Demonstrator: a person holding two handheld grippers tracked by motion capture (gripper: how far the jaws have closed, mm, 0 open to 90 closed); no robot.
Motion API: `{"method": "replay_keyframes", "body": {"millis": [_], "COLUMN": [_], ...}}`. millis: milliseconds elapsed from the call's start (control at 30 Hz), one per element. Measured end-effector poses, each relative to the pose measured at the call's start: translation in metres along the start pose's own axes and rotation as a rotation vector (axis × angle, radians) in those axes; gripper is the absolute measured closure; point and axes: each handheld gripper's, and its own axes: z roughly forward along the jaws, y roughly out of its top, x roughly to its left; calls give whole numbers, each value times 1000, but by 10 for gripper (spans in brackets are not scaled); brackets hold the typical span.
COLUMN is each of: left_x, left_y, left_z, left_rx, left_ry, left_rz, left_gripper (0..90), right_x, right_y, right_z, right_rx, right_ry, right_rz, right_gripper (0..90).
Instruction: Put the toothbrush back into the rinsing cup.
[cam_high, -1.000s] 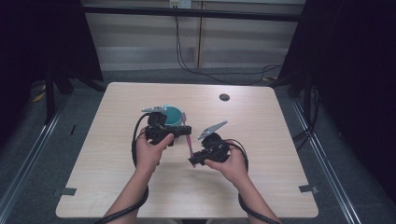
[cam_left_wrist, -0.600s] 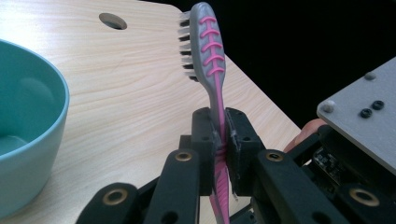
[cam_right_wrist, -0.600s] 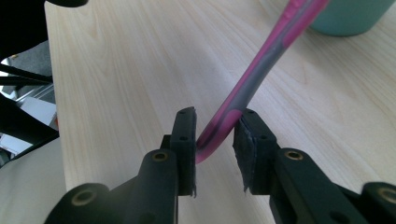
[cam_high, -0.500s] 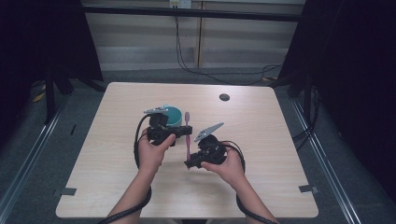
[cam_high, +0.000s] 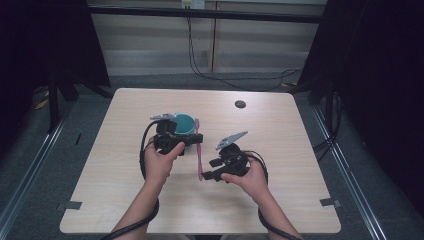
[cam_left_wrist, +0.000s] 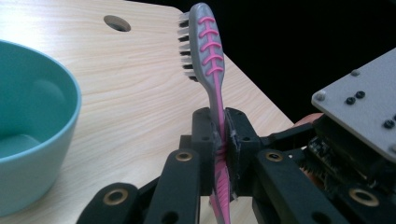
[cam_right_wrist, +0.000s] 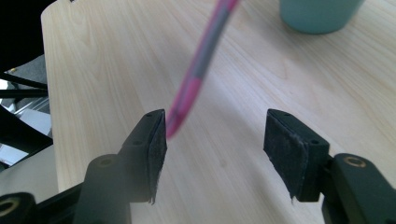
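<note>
The left gripper (cam_left_wrist: 219, 140) clamps the pink-and-grey plastic toothbrush (cam_left_wrist: 209, 60) mid-handle beside the teal round cup (cam_high: 186, 125), apparently transferring it, while the right gripper (cam_right_wrist: 219, 144), jaws wide and empty, brackets its tail.

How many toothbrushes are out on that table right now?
1. The pink and grey toothbrush is clamped in the left gripper, beside the teal cup. Its handle end hangs between the right gripper's open jaws.

toothbrush (cam_left_wrist: 211, 70) | pink-grey | clamped at handle | beside teal bowl (cam_left_wrist: 28, 126)
</note>
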Motion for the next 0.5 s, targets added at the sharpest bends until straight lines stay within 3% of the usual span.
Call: {"method": "replay_keyframes", "body": {"millis": [133,400,500], "left_x": [2,4,5], "left_y": [1,2,2], "left_z": [-5,-11,-13], "left_rx": [3,3,4], "left_ry": [10,18,24], "left_rz": [6,9,12], "left_gripper": [836,836,836], "right_x": [-8,-24,-29], "right_y": [-9,-30,-36], "right_z": [-6,-16,-19], "right_rx": [-7,-33,-35], "right_ry": [-34,-68,-80], "right_rz": [9,73,102], "right_gripper": [362,312,240]}}
